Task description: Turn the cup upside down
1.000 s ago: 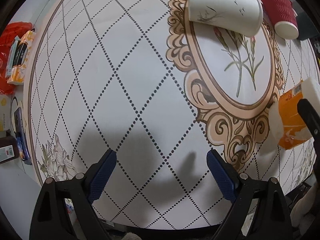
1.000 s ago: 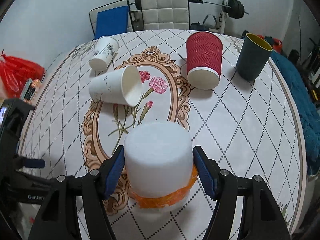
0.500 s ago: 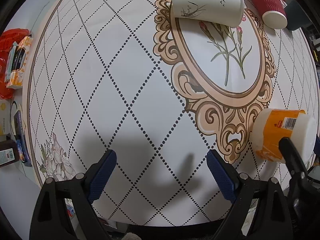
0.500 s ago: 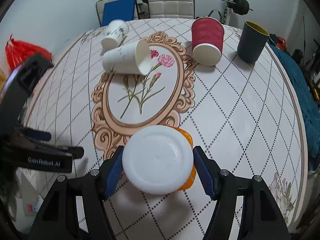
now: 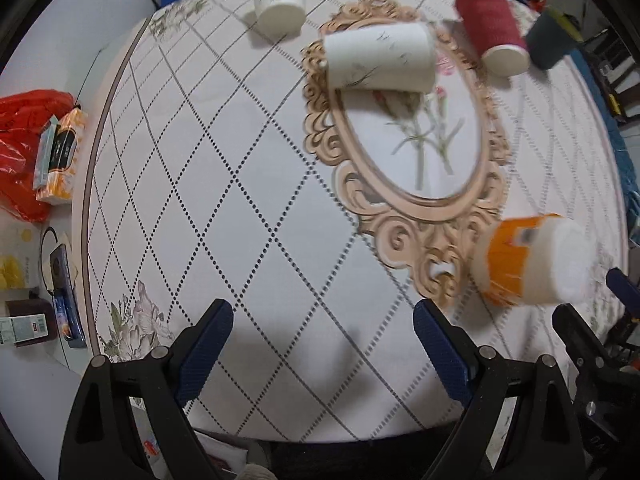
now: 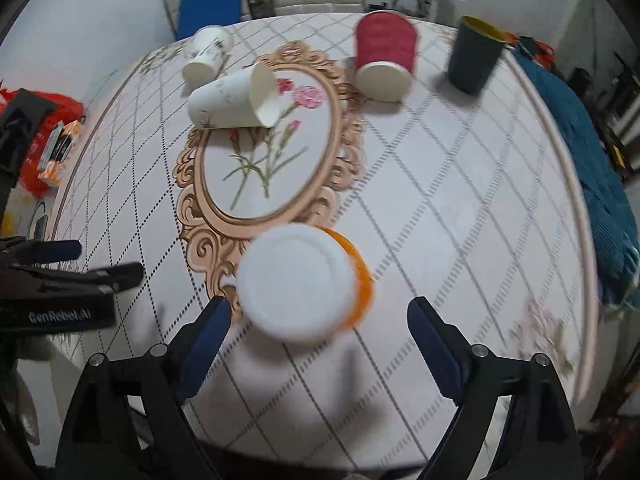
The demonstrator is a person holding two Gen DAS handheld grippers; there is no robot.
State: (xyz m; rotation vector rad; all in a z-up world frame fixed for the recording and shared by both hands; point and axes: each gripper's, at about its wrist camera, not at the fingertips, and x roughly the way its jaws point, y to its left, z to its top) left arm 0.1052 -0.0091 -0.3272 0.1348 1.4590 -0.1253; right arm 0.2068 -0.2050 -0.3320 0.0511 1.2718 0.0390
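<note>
Orange-and-white paper cup [image 6: 302, 280] sits upside down on our table [image 6: 460, 208], white base up, just ahead of our right gripper [image 6: 318, 334], whose blue fingers [image 6: 208, 330] are spread wide, clear of it. Our left gripper [image 5: 324, 348] is spread apart too, holding nothing. White paper cup [image 6: 234, 98] lies on its side.

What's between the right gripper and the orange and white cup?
Nothing: in the right wrist view only bare tablecloth separates the open right gripper from the orange and white cup.
</note>
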